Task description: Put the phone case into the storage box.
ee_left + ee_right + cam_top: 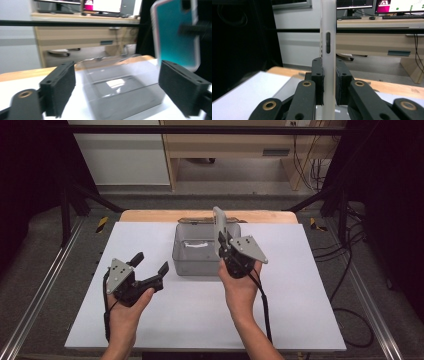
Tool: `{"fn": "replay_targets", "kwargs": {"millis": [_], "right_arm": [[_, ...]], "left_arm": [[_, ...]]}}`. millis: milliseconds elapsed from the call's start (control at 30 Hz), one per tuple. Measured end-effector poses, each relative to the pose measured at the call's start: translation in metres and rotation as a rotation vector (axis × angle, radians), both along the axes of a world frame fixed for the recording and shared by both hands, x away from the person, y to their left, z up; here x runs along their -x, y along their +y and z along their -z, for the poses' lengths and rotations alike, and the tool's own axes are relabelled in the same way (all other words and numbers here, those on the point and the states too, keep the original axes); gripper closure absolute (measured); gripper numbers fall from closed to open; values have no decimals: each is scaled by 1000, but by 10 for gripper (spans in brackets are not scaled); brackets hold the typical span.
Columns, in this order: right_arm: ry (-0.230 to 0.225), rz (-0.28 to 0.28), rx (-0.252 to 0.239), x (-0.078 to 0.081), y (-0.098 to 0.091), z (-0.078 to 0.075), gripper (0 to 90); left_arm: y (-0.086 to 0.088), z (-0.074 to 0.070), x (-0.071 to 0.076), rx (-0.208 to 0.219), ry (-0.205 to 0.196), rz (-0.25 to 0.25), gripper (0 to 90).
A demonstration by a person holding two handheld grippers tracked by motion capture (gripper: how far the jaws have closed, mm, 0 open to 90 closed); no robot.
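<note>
A phone in a pale case [218, 227] stands upright on edge above the right side of a clear grey plastic box [192, 267]. My right gripper [221, 242] is shut on the phone's lower part. In the right gripper view the case's narrow side [328, 37], with a dark side button, rises between the pads [317, 75]. My left gripper [151, 262] hovers left of the box, open with nothing between its jaws. In the left gripper view it [116, 75] looks at the box [125, 100], and the case's teal face [175, 37] is at the upper right.
The box sits at the back middle of a white sheet [165, 315] on a wooden table [150, 215]. A small white item [192, 245] lies inside the box. A flat thing [192, 221] lies just behind it. Black frame bars [80, 195] flank the table.
</note>
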State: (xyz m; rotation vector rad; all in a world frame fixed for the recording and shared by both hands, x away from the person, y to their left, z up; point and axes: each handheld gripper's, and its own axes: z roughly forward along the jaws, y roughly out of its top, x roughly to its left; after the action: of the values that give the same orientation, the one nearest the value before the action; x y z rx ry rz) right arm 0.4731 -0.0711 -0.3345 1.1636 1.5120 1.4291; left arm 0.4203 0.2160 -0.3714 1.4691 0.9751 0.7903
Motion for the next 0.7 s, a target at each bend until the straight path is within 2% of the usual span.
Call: {"fn": "replay_targets", "kwargs": {"millis": [67, 133, 200, 300, 400, 533, 633, 700], "right_arm": [[-1, 11, -2, -8, -1, -4, 807], [4, 16, -20, -18, -3, -8, 807], [15, 28, -47, -26, -5, -11, 807], [16, 69, -24, -38, -7, -14, 807], [19, 94, -25, -50, -10, -12, 807], [17, 108, -10, -63, -13, -8, 807], [17, 114, -15, -72, -15, -5, 807], [23, 118, -1, -78, -15, -2, 808]], "left_arm": [[10, 10, 2, -20, -1, -27, 96], [19, 19, 4, -45, -7, -44, 76], [27, 27, 5, -54, -11, -58, 72], [38, 37, 4, -55, -2, -71, 64], [49, 44, 2, -13, 18, -96, 63], [56, 50, 1, -29, 12, -99, 52], [62, 53, -1, -23, 8, -105, 42], [65, 55, -2, -40, 8, -103, 33]]}}
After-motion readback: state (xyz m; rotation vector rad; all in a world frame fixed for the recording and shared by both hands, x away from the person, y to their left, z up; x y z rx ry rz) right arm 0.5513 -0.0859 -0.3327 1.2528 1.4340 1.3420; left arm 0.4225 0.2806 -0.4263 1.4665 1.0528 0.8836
